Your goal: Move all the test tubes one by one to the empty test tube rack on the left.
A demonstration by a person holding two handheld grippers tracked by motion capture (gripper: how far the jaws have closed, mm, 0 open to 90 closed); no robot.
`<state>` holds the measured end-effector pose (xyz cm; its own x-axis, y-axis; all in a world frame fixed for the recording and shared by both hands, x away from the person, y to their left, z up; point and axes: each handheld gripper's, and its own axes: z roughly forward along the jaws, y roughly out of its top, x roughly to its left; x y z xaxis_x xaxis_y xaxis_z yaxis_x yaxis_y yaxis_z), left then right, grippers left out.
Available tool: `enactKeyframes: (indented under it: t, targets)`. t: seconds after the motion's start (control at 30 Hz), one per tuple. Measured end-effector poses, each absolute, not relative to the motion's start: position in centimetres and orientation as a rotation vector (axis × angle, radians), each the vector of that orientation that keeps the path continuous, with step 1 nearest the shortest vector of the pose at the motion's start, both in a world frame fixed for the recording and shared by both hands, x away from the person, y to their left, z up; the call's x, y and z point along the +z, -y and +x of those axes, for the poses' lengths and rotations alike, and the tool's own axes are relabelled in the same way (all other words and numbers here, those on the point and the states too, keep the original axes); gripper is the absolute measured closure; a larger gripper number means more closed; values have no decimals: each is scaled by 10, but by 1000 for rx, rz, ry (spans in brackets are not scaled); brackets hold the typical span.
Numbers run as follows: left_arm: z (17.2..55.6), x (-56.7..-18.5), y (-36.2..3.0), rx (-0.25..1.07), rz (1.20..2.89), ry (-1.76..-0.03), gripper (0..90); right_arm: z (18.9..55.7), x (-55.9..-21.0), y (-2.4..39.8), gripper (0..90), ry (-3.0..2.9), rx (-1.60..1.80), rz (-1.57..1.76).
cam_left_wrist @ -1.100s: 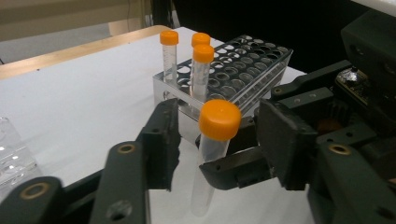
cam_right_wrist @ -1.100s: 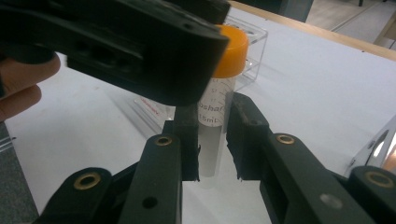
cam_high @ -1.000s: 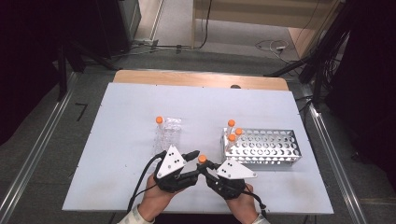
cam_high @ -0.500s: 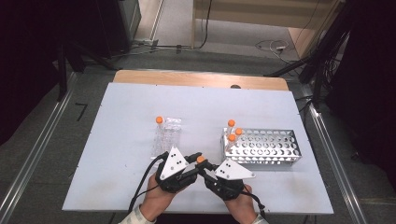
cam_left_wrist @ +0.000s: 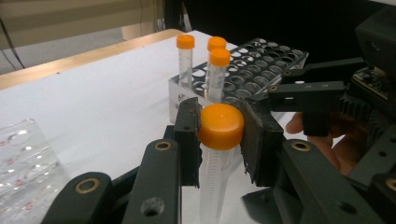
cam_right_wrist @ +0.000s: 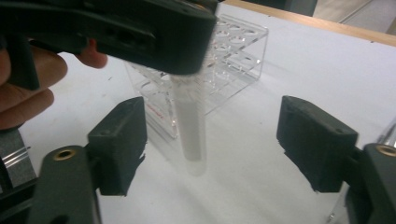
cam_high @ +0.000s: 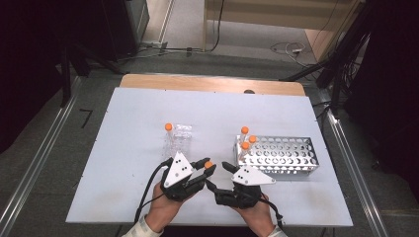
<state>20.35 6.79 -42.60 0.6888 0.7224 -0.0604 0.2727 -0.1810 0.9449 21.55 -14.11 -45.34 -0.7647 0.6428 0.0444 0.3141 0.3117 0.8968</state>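
Note:
A clear tube with an orange cap [cam_left_wrist: 222, 126] hangs upright just above the white table, near its front edge. My left gripper [cam_left_wrist: 219, 140] is shut on the tube just under the cap [cam_high: 208, 164]. The tube's clear body [cam_right_wrist: 189, 126] stands between the pads of my right gripper [cam_right_wrist: 212, 144], which has just been opening; neither pad touches it. In the high view the right gripper [cam_high: 220, 176] sits close to the right of the left gripper [cam_high: 206, 169]. Three more orange-capped tubes [cam_left_wrist: 216, 43] stand in the left end of a metal rack [cam_high: 281, 155].
A clear plastic rack [cam_high: 179, 140] with one orange-capped tube [cam_high: 168, 127] stands just beyond the left gripper. The metal rack lies to the right of both hands. A wooden strip [cam_high: 212, 83] runs along the table's far edge.
The right gripper's jaws have spread apart and let go of the tube. The left gripper's jaws have closed on the tube under its cap. Both hands stay where they were.

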Motion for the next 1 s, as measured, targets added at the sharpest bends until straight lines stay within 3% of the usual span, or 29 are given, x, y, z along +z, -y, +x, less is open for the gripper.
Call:
enactKeyframes:
  t: [0.37,1.0]
  targets:
    - [205,-416,-82,510,1709,-829,703,218,-449,154,91,-2260,1405,916]
    - [211,-399,-115,595,1624,-908,703,216,-442,174,31,-2204,1392,926]
